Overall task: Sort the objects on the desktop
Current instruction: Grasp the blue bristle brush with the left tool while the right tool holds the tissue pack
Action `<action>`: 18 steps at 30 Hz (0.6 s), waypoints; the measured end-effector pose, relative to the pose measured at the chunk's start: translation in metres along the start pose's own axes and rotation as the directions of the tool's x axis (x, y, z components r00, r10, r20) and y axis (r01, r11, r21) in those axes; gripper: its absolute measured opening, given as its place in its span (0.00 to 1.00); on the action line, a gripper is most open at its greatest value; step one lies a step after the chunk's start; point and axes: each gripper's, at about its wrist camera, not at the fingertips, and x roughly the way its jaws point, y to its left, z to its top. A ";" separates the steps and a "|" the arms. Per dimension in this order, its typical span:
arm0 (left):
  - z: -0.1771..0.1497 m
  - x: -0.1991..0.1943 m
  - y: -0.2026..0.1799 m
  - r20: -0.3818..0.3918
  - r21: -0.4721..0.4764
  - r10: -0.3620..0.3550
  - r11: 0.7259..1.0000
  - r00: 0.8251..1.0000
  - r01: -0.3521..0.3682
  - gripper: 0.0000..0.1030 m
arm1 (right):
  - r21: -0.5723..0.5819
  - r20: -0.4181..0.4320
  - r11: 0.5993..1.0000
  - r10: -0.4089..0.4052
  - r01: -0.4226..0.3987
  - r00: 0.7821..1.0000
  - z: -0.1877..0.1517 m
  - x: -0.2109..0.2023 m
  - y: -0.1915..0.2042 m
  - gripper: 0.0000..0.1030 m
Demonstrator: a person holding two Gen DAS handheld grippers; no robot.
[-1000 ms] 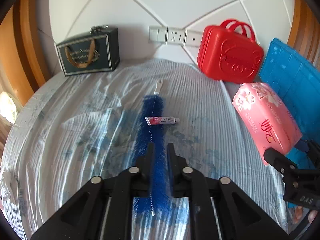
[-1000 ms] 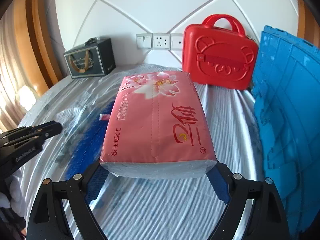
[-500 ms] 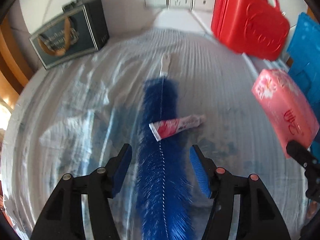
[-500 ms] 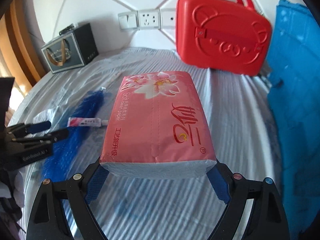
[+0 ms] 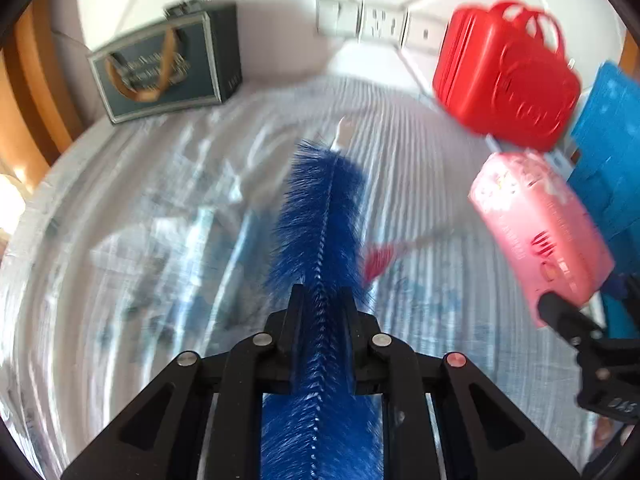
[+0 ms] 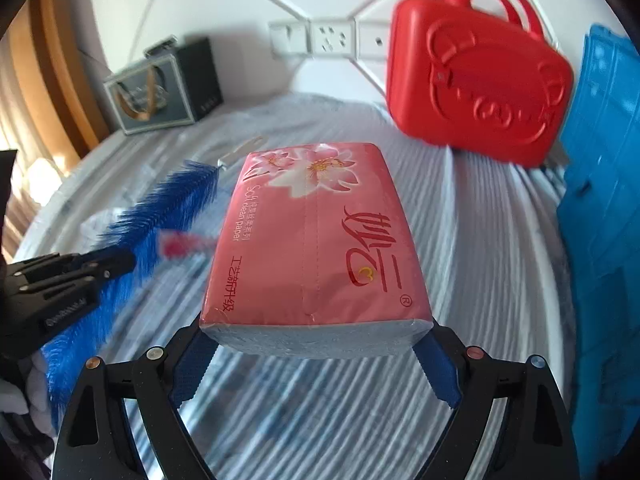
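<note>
Half a second back the left tongs [image 5: 320, 300] straddled the blue brush [image 5: 320, 208] wide apart; they have just closed, pinching it. Right tongs [image 6: 316, 356], angled downward, clamp the pink tissue pack [image 6: 316, 236] above the bench [image 6: 480, 240].

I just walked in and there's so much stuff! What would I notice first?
Probably the fluffy blue brush, pinched in the left tongs in the middle of the table. Next, the pink tissue pack, gripped by the right tongs. Behind it, a bright red case stands by the wall.
</note>
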 end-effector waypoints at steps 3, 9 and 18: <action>0.000 -0.047 -0.002 0.076 -0.006 0.003 1.000 0.997 -0.002 0.04 | -0.017 0.044 1.000 0.008 -0.008 0.999 0.003 -0.026 0.010 0.87; -0.015 -0.101 -0.006 0.134 0.014 0.003 1.000 0.991 -0.005 0.04 | -0.039 0.097 0.999 0.015 -0.012 0.995 -0.003 -0.075 0.026 0.87; -0.048 -0.041 0.019 -0.046 0.026 0.068 0.997 0.997 -0.066 0.55 | -0.019 0.034 0.999 0.027 -0.026 0.999 -0.036 -0.065 0.035 0.87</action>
